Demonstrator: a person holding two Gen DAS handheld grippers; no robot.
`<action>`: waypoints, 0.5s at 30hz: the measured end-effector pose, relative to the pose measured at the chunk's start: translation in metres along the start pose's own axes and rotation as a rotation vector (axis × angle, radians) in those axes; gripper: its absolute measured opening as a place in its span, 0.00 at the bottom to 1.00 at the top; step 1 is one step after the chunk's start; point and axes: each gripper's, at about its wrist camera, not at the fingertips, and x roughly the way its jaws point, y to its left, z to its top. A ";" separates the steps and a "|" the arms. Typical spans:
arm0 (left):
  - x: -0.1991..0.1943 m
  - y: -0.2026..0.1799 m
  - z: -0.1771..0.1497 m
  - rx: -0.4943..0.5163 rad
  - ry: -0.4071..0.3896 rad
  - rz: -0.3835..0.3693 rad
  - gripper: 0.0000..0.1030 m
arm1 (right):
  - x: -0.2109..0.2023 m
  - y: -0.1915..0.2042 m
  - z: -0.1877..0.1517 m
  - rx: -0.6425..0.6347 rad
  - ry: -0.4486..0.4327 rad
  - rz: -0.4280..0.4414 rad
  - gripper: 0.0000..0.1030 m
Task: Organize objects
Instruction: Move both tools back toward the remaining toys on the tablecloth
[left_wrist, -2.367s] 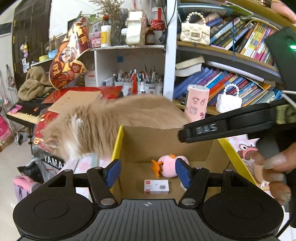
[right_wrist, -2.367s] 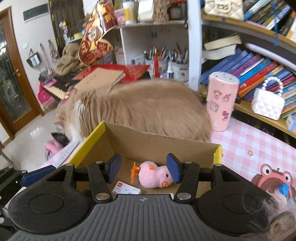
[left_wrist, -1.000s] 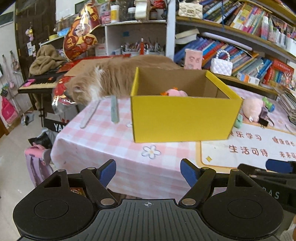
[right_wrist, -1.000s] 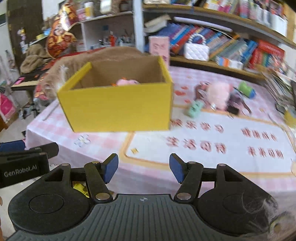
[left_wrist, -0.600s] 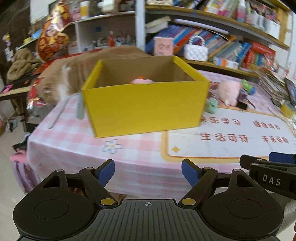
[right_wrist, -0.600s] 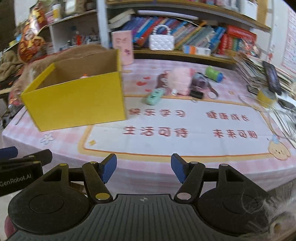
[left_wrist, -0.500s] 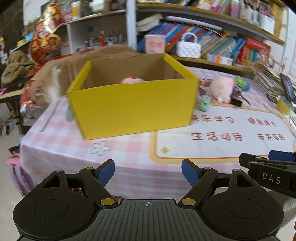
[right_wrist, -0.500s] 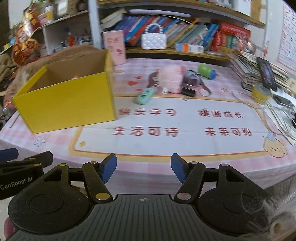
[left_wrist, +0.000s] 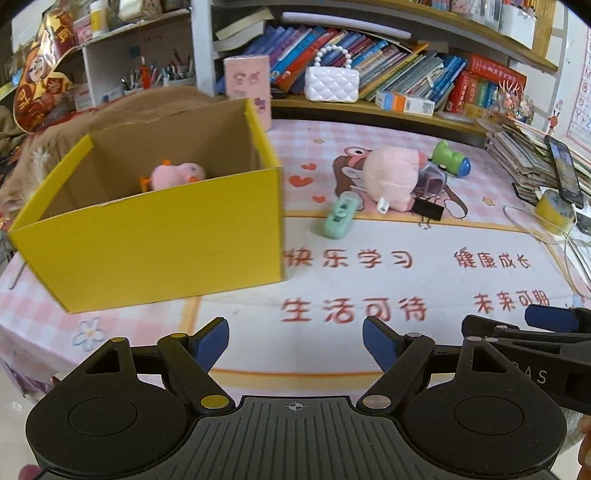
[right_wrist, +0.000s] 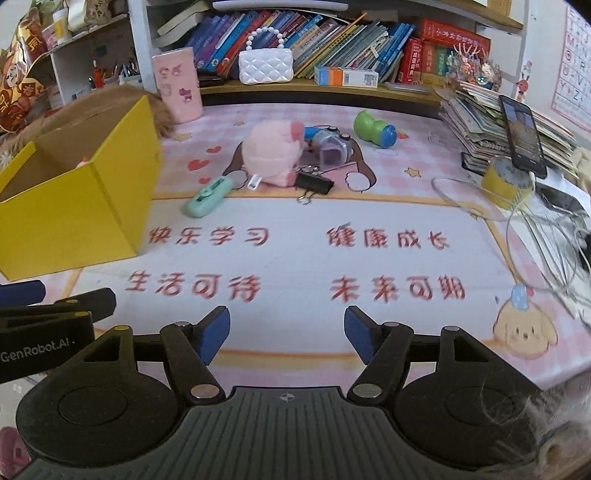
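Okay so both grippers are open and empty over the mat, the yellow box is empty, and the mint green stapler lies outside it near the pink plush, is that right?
Not quite: the yellow box is not empty. The left wrist view shows a small pink plush chick lying inside it. The rest holds: the left gripper and right gripper are open and empty, and the mint green stapler lies outside the box near the pink plush.

Ahead of the claw, a counter covered by a pink checked cloth and a printed mat with red characters. Beyond it, a wooden bookshelf packed with leaning books; to its left, a white shelving unit holding pen cups. Even indoor light.
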 end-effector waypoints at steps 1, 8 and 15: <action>0.004 -0.005 0.002 0.000 0.006 0.003 0.79 | 0.003 -0.004 0.003 -0.004 0.002 0.003 0.65; 0.028 -0.034 0.020 -0.034 0.022 0.034 0.79 | 0.029 -0.040 0.023 -0.029 0.029 0.032 0.65; 0.040 -0.055 0.040 -0.060 -0.004 0.062 0.79 | 0.051 -0.065 0.044 -0.051 0.019 0.060 0.65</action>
